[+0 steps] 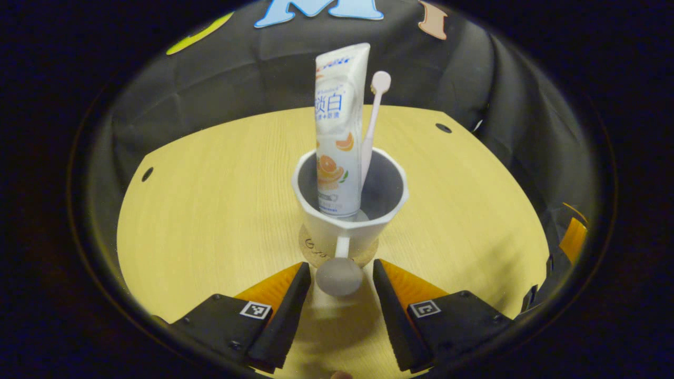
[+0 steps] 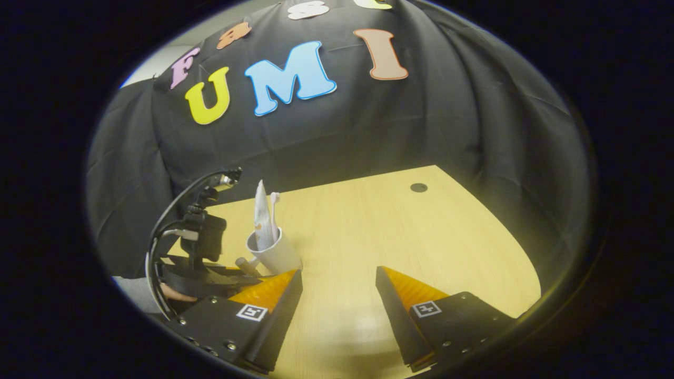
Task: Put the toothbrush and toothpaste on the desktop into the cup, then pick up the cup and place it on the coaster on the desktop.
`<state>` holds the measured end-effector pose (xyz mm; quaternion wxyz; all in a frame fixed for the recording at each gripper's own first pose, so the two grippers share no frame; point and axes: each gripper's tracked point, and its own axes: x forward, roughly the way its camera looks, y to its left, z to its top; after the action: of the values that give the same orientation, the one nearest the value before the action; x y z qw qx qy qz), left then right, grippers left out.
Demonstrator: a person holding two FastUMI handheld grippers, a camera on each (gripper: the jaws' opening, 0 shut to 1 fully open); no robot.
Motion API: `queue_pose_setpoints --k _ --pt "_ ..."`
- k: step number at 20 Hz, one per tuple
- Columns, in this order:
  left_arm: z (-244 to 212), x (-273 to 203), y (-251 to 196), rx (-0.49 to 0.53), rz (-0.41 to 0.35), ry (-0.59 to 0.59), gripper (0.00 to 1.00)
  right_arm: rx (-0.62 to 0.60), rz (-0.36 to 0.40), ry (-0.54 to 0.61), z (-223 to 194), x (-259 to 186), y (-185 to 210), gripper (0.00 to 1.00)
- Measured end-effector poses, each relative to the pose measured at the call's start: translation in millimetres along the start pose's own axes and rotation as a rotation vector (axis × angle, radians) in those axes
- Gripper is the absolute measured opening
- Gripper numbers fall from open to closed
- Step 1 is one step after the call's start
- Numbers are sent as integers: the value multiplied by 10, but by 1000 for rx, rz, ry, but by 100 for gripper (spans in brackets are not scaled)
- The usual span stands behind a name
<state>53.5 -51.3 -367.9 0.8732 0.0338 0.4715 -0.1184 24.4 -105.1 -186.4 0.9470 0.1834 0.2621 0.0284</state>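
Cup [image 1: 350, 210], white, handled: stands on the cork coaster [image 1: 316, 251] on the desktop [image 1: 210, 210], toothpaste [image 1: 339, 126] and toothbrush [image 1: 375, 116] upright inside. Both loading and placement appear done. Left gripper [image 1: 339, 276]: fingers apart, flanking the handle knob, not clamping it; only withdrawal seems left. Right gripper [image 2: 337, 287]: fingers apart, holding nothing, off to the side of the cup.

**One of each on the desk**

One cup [image 1: 349, 210] stood there, and inside it one toothpaste tube [image 1: 339, 126] and one toothbrush [image 1: 374, 113]. One coaster [image 1: 310, 251] lay beneath it. Two grippers were counted: left gripper [image 1: 339, 279] and right gripper [image 2: 337, 284]. Three holes showed in the desktop [image 1: 210, 210].
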Motion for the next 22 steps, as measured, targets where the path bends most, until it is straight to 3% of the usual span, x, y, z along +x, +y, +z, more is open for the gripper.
queue_pose_setpoints --k 3,4,10,15,16,17,19,20,21,22 --pt "124 -341 34 -33 23 -114 98 -42 24 -23 42 -60 142 84" --pt "169 -498 50 -43 29 -154 92 -60 39 -40 86 -97 208 84" --pt "390 -1409 197 -55 71 -423 93 -143 79 -153 352 -332 618 84" --pt "530 -2094 243 -22 75 -585 92 -237 48 -264 549 -612 956 84" --pt "550 -2237 287 -14 80 -612 99 -253 49 -286 570 -671 1047 84" --pt "569 -2351 313 -8 81 -639 92 -270 44 -312 609 -733 1128 84" --pt "566 -2535 347 1 72 -679 93 -292 1 -365 674 -850 1233 84" --pt "561 -2617 379 2 72 -699 93 -294 -14 -387 682 -899 1300 88" --pt "563 -2685 410 4 69 -717 99 -294 -26 -399 684 -955 1356 94" --pt "550 -2730 446 6 73 -728 93 -293 -30 -407 650 -997 1416 95"
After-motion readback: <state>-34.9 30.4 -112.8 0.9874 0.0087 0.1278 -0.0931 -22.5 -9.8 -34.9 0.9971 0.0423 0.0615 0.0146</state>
